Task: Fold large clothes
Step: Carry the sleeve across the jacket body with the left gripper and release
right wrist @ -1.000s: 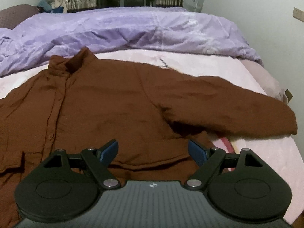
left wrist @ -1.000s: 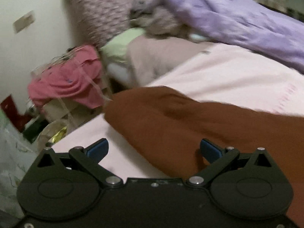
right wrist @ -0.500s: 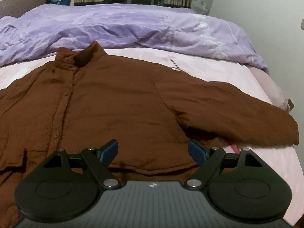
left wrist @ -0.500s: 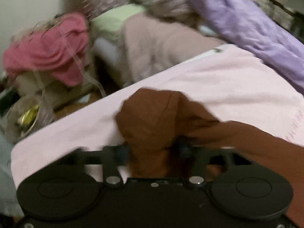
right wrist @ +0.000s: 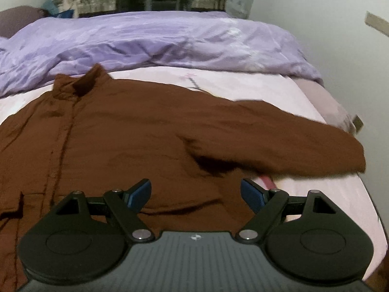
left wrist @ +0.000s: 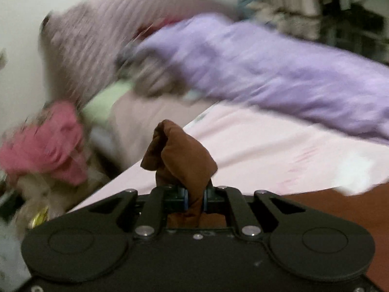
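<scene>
A large brown button-up shirt [right wrist: 126, 133] lies spread front-up on the pink bed sheet [right wrist: 255, 85], collar toward the far side, one sleeve [right wrist: 304, 146] stretched out to the right. My left gripper [left wrist: 195, 198] is shut on the cuff end of the other brown sleeve [left wrist: 180, 155], which bunches up above the jaws and is lifted off the sheet [left wrist: 267, 150]. My right gripper [right wrist: 196, 194] is open and empty, hovering over the shirt's lower hem.
A rumpled purple duvet [right wrist: 158, 39] lies across the far side of the bed, also in the left wrist view [left wrist: 279, 73]. Pillows [left wrist: 102, 48] and a pink clothes pile [left wrist: 51, 143] sit beyond the bed's left edge. A wall [right wrist: 340, 36] runs along the right.
My left gripper closed on the brown sleeve end and lifted it off the sheet. My right gripper stayed open and moved slightly forward over the shirt.
</scene>
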Available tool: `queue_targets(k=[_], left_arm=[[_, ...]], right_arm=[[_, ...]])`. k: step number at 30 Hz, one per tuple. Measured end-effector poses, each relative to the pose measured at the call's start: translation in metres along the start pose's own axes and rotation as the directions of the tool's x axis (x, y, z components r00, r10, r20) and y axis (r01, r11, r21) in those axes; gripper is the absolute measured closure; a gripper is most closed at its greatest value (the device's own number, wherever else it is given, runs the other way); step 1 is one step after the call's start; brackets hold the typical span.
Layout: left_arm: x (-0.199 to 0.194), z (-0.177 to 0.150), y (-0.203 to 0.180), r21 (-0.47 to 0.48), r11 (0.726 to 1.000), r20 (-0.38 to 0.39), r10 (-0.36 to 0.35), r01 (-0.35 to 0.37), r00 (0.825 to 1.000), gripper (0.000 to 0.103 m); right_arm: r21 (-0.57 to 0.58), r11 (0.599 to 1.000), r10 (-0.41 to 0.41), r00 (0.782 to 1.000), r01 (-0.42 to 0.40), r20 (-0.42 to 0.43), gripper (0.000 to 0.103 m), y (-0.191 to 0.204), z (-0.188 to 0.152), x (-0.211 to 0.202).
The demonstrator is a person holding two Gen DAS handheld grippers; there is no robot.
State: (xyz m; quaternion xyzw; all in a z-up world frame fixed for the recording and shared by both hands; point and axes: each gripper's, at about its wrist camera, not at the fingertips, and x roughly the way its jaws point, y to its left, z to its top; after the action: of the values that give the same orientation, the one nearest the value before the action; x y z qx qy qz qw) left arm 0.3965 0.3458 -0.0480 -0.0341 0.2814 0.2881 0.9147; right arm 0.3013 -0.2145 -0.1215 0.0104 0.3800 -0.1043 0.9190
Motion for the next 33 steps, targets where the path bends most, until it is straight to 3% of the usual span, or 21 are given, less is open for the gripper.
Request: queue_targets(k=[4, 9, 14, 18, 24, 29, 33], left_arm=[[-0.06, 0.013, -0.085, 0.077, 0.99, 0.09, -0.128, 0.121, 0.988, 0.095], [-0.127, 0.007, -0.2, 0.168, 0.947, 0.137, -0.298, 0.274, 0.945, 0.094], [-0.179, -0.015, -0.311, 0.281, 0.88, 0.117, -0.427, 0.383, 0.897, 0.094], [-0.201, -0.053, -0.382, 0.335, 0.812, 0.056, -0.524, 0.478, 0.85, 0.094], [-0.169, -0.113, -0.442, 0.348, 0.772, -0.11, -0.53, 0.532, 0.841, 0.093], [-0.146, -0.143, -0.457, 0.389, 0.743, -0.172, -0.523, 0.545, 0.835, 0.093], [-0.128, -0.156, -0.46, 0.392, 0.742, -0.211, -0.504, 0.544, 0.838, 0.093]], right_arm=[[0.06, 0.998, 0.025, 1.0, -0.026, 0.015, 0.005, -0.025, -0.007, -0.005], [0.094, 0.995, -0.01, 1.0, 0.011, -0.006, 0.005, -0.054, -0.013, 0.004], [0.161, 0.981, 0.109, 0.994, -0.108, -0.001, 0.005, -0.078, -0.02, 0.012], [0.164, 0.98, 0.12, 0.993, -0.117, -0.011, 0.005, -0.084, -0.022, 0.018], [0.164, 0.981, 0.111, 0.993, -0.103, -0.038, 0.005, -0.089, -0.025, 0.026], [0.156, 0.984, 0.095, 0.994, -0.086, -0.05, 0.005, -0.092, -0.025, 0.027], [0.154, 0.986, 0.083, 0.994, -0.072, -0.066, 0.005, -0.092, -0.026, 0.032]])
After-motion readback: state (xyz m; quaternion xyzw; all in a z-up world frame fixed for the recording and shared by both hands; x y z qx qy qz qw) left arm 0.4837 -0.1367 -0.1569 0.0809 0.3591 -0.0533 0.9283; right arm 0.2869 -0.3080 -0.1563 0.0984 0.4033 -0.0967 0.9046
